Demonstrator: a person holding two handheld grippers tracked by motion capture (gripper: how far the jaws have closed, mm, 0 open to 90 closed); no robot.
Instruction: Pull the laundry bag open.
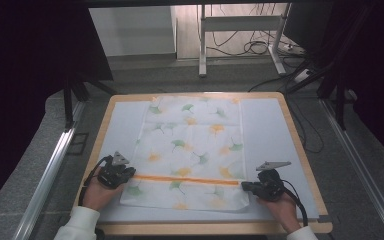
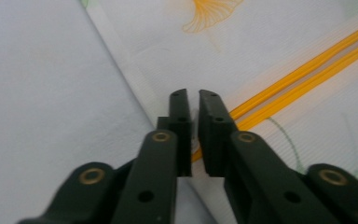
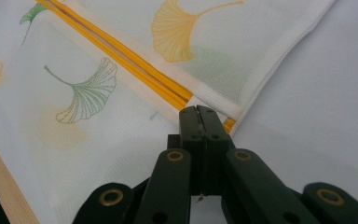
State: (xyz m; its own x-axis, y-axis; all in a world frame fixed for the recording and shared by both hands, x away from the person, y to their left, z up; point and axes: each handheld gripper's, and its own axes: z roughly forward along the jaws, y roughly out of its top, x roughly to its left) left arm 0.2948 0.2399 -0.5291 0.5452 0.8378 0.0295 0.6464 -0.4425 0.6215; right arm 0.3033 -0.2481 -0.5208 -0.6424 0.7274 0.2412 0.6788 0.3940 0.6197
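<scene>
1. A white cloth (image 1: 192,150) printed with ginkgo leaves lies flat on the tabletop (image 1: 270,130); an orange stripe (image 1: 185,179) crosses it near the edge closest to the person.
2. The left tongs (image 1: 128,174) sit at the stripe's left end. Seen close, a narrow gap shows between the jaws, with the cloth's hem in that gap; not clamped.
3. The right tongs (image 1: 245,185) are pressed together at the stripe's right end, at the cloth's corner; whether fabric is pinched there, I cannot tell.
4. My judgement: the near part already lies folded over the stripe, and further folds remain.
5. No brand, label or writing is readable.
</scene>
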